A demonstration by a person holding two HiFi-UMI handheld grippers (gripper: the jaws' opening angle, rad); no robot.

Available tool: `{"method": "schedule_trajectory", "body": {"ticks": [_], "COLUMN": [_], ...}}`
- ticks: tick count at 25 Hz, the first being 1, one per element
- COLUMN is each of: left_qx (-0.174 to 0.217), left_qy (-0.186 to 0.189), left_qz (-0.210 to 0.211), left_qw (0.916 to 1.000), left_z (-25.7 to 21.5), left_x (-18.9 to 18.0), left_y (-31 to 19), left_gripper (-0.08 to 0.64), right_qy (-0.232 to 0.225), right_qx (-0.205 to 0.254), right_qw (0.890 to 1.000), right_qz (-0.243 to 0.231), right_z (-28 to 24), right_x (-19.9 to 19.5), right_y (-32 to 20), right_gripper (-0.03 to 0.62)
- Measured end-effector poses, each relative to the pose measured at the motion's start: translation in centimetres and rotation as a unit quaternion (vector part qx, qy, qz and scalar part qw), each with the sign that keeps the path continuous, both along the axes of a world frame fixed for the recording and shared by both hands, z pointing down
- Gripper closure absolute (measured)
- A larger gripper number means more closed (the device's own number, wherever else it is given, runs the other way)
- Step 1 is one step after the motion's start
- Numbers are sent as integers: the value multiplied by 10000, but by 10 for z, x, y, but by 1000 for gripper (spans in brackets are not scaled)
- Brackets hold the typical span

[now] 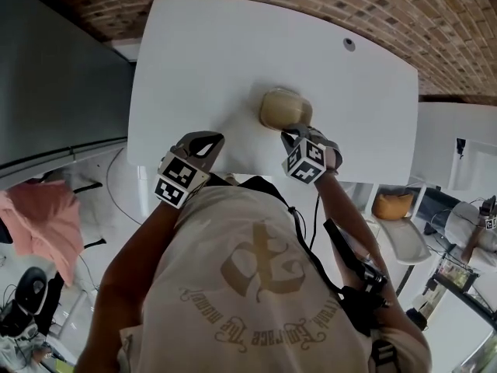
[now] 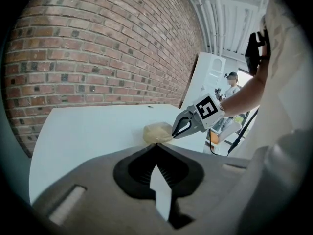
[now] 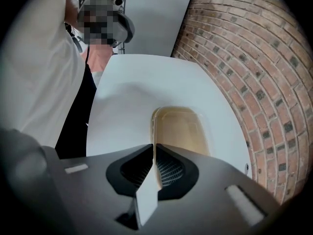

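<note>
Container point(image 1: 281, 106): near rim was covered by the right gripper point(image 1: 293, 134) in the head view; contents were indeterminate. Table point(image 1: 217, 61): near edge was hidden behind the person's torso point(image 1: 256, 286).

White table point(image 1: 217, 61): tan container point(image 1: 279, 107) lying near front edge; small round grommet point(image 1: 349, 44) at far corner.

A tan box point(image 1: 284, 107) sits on the white table point(image 1: 202, 61). The right gripper point(image 1: 297, 136) touches the box's near edge (its marker cube sits just behind). The left gripper point(image 1: 203, 141) hangs left of the box, apart from it, over the table's near edge. Beyond the box runs brick point(image 1: 435, 22). Far left of the box, and nearer, lies a pink cloth point(image 1: 54, 216).
</note>
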State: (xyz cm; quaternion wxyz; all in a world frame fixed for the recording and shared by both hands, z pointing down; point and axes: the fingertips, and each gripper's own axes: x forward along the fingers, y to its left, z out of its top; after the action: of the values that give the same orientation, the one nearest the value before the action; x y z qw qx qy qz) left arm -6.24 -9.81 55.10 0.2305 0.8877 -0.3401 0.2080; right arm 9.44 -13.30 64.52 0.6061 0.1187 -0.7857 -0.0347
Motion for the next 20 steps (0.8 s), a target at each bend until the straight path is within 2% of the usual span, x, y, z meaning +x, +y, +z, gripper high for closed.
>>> {"method": "schedule_trajectory", "body": {"ticks": [20], "left_qx": [109], "left_qy": [135], "left_qz": [637], "left_qw": [9978], "left_z": [-2], "left_x": [9], "left_y": [6], "left_gripper": [558], "right_qy": [-96], "right_qx": [159], "right_qw": [9973], "right_qz": [707], "right_z": [-27], "right_x": [8], "right_y": [13], "right_gripper": [565]}}
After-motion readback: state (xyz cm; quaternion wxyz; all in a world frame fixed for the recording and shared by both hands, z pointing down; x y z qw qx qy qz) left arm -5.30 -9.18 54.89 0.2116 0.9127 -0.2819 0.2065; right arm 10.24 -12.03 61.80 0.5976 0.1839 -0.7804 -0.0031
